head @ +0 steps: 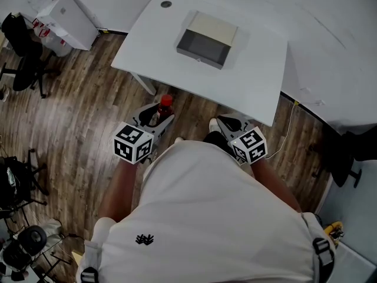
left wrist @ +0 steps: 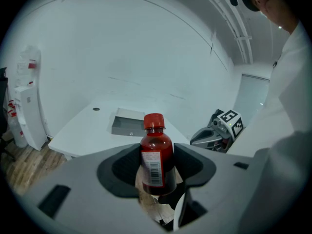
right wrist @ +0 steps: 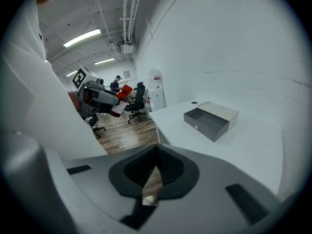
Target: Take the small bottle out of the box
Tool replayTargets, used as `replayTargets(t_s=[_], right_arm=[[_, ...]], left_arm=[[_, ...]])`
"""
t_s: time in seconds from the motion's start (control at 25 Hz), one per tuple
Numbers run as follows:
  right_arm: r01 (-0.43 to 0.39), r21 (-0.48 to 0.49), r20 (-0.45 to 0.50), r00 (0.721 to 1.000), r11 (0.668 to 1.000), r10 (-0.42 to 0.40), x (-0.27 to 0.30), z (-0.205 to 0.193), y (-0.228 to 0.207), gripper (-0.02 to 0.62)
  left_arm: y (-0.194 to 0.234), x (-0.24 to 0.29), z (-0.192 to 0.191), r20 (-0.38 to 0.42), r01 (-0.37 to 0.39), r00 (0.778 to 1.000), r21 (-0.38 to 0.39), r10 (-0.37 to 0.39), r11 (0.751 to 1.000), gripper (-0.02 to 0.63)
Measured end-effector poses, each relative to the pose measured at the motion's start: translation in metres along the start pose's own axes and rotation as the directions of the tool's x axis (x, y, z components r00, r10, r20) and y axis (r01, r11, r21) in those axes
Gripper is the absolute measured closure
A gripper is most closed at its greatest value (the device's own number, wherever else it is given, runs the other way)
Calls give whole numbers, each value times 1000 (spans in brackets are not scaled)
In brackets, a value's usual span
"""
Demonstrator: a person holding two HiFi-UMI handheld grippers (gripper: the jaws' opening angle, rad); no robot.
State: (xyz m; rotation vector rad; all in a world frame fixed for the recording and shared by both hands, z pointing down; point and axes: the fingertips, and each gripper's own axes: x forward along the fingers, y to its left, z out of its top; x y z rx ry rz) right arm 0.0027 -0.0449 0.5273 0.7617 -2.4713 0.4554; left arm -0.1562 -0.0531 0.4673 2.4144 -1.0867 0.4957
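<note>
- Grey box (head: 203, 45) sits on the white desk (head: 253, 81), with its tray pulled out of a beige sleeve. Inside the tray I see only its dark floor.
- Red and capped in red, the small bottle (head: 164, 107) is out of the box and well apart from it. It hangs over the wooden floor (head: 76, 117), just off the desk's near edge.
- On the left gripper (head: 158, 117) I read the jaws as fairly wide apart, their dark pads pressing on the bottle's body from both sides. The bottle stands upright between them.
- On the right gripper (head: 222, 122) the jaws are closed together, with only a thin slit between the pads. I see nothing in them.
- From the left gripper view I get the bottle's white barcode label (left wrist: 152, 168), which the head view hides. The box lies behind it, and the right gripper is off to its right.
- From the right gripper view I see the left gripper side-on with the bottle (right wrist: 118, 107) in it, and an office chair (right wrist: 138, 101) behind on the floor. The head view alone shows how far the bottle is from the box.
</note>
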Motion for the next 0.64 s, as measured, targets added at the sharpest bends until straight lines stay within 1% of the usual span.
replayTargets(t_s=[0.32, 0.64], right_arm=[[-22, 7, 5, 1000, 1000, 22, -6, 2, -31, 589], [-44, 11, -19, 999, 999, 45, -18, 4, -78, 589]], left_arm=[[-6, 28, 17, -15, -21, 1000, -9, 21, 1000, 388], [-8, 67, 41, -25, -50, 998, -38, 49, 998, 388]])
